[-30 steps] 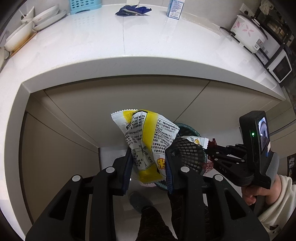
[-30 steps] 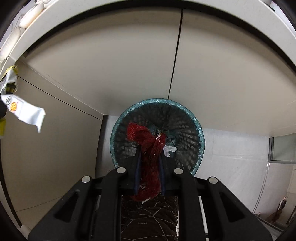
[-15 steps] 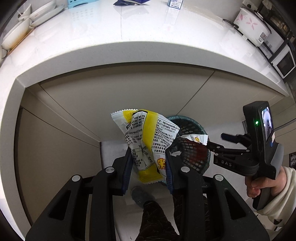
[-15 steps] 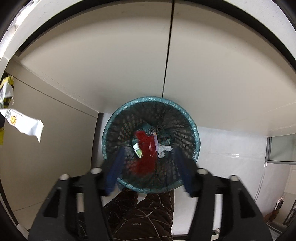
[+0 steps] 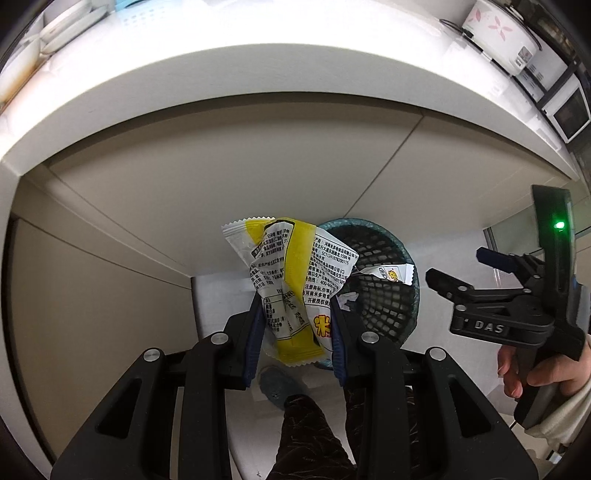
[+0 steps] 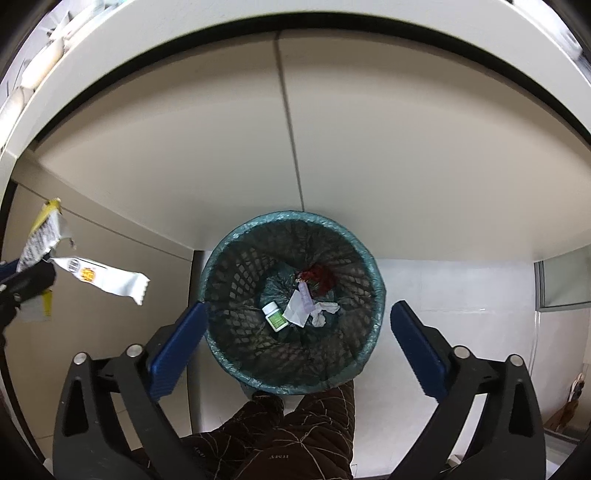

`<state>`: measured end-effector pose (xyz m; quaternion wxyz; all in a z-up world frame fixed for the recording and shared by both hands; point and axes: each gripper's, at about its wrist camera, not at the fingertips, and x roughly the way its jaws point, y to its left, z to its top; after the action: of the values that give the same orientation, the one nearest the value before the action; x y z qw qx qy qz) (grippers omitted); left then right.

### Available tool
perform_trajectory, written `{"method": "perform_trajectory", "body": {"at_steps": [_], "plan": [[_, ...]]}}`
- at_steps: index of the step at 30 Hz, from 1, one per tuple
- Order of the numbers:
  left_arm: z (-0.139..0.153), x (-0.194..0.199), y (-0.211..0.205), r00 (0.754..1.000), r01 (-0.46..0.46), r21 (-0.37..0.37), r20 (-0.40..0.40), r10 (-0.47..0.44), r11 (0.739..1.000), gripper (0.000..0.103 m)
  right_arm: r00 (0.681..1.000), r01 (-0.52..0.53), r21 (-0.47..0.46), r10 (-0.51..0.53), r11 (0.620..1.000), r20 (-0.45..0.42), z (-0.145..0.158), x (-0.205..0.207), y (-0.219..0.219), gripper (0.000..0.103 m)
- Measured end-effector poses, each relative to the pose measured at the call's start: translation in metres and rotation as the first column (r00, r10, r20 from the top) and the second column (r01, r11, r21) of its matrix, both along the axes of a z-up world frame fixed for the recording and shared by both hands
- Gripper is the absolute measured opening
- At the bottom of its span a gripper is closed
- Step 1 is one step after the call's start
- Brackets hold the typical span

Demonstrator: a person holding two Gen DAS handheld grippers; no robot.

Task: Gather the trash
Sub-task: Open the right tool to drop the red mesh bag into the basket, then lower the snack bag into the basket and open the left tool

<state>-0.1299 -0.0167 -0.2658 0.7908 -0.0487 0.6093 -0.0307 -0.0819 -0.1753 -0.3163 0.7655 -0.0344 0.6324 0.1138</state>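
Note:
My left gripper is shut on a yellow and white snack wrapper, held up in front of the cabinet, left of the bin. The dark mesh trash bin with a teal liner stands on the floor below. My right gripper is open and empty right above the bin; it also shows in the left wrist view. A red net bag lies in the bin with a small green-labelled bottle and white paper scraps. The wrapper shows at the left edge of the right wrist view.
Beige cabinet doors stand under a white countertop right behind the bin. A rice cooker and a microwave are at the counter's right end, plates at its left. My leg is just before the bin.
My right gripper opened and the red net bag fell into the bin. My left gripper has kept its hold on the wrapper and sunk lower in front of the cabinet.

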Motion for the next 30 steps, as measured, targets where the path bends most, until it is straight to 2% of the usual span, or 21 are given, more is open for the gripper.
{"method": "perform_trajectory", "body": {"at_steps": [14,18,22,30], "plan": [[-0.031,0.008,-0.03,0.997,0.069,0.006,-0.027,-0.069,0.998,0.03,0.995,0.093,0.0,-0.093,0.996,0.045,0.023,0.002,-0.051,0.095],[-0.04,0.01,-0.042,0.994,0.099,0.006,-0.041,-0.098,0.995,0.03,0.993,0.105,-0.006,-0.104,0.994,0.062,0.036,0.001,-0.064,0.095],[-0.049,0.014,-0.049,0.991,0.124,0.01,-0.051,-0.124,0.992,0.03,0.988,0.107,-0.003,-0.106,0.994,0.115,0.058,0.002,-0.075,0.095],[-0.075,0.024,-0.061,0.986,0.126,-0.01,-0.108,-0.126,0.992,0.031,0.981,0.116,0.009,-0.116,0.993,0.155,0.082,0.009,-0.093,0.095]]}}
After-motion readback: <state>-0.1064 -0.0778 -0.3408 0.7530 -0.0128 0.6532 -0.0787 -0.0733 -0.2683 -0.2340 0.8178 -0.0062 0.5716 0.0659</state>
